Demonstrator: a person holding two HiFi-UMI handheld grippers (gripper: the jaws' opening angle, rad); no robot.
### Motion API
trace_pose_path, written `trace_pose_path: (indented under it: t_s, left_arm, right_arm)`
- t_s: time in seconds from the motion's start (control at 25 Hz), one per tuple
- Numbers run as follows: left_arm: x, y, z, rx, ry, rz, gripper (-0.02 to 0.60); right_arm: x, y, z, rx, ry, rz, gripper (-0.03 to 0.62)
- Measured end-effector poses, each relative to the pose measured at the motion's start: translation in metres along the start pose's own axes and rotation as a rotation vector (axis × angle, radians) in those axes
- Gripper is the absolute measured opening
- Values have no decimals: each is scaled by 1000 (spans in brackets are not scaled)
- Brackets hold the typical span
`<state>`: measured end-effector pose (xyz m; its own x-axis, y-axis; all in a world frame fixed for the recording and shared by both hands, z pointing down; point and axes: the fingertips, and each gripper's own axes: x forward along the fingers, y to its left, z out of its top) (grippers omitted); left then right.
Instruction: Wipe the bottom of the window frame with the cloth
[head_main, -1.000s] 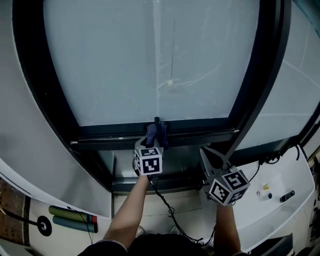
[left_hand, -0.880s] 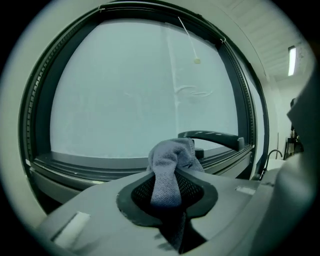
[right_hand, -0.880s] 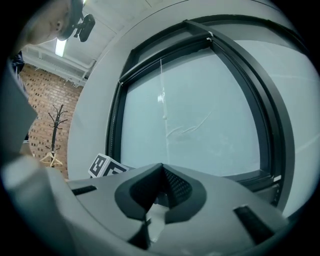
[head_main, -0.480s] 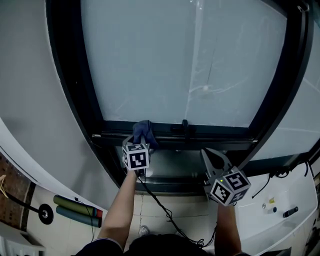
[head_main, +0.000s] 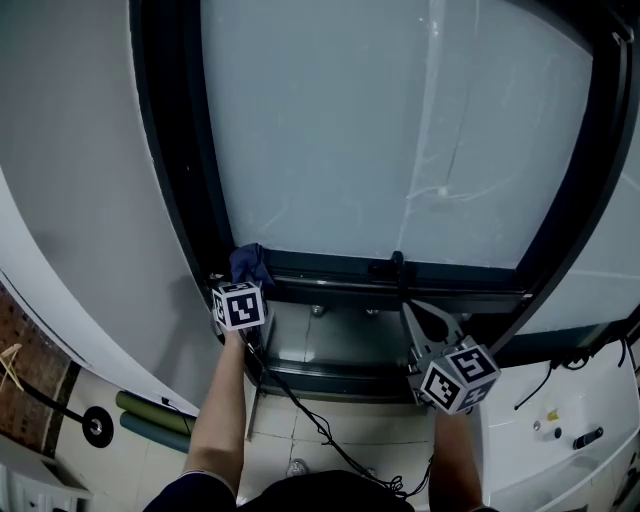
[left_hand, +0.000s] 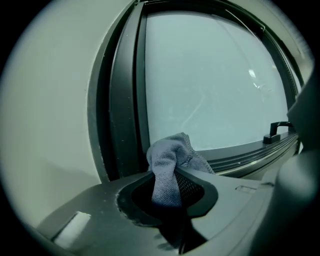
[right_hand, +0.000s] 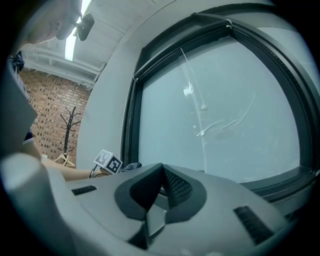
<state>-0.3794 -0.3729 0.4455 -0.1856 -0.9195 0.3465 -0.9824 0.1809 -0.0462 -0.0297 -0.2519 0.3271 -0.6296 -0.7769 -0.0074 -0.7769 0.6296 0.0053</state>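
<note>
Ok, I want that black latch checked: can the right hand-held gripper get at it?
Probably yes: the right hand-held gripper sits empty, jaws together, just below the latch with nothing between them.

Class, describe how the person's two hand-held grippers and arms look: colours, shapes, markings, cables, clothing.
Both the left gripper and right gripper are grey plastic with two tapering jaws lined by dark meshed pads. Each carries a white cube printed with black square markers. A black cable trails from the left one. Forearms are bare; a dark sleeve shows at the left upper arm.
</note>
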Motion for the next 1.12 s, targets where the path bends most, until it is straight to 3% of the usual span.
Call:
trace_pose_path:
  t_s: [0.28,0.4,0.72,1.12]
  left_arm:
    - [-17,3,7,53,2,-11,80]
    - [-43,-28,25,37,-67,-117,78]
    - [-112,-106,58,20,-153,-381,80]
    - [-145,-165,31,1,-144,-518,80]
  right_arm:
    - [5,-6,0,1,-3,-29,2]
    - [1,-20,3,-8,-3,-54,2]
    - [-9,-42,11,-22,-14,-85,2]
    - [-15,-46,-4,-15,7,-79,0]
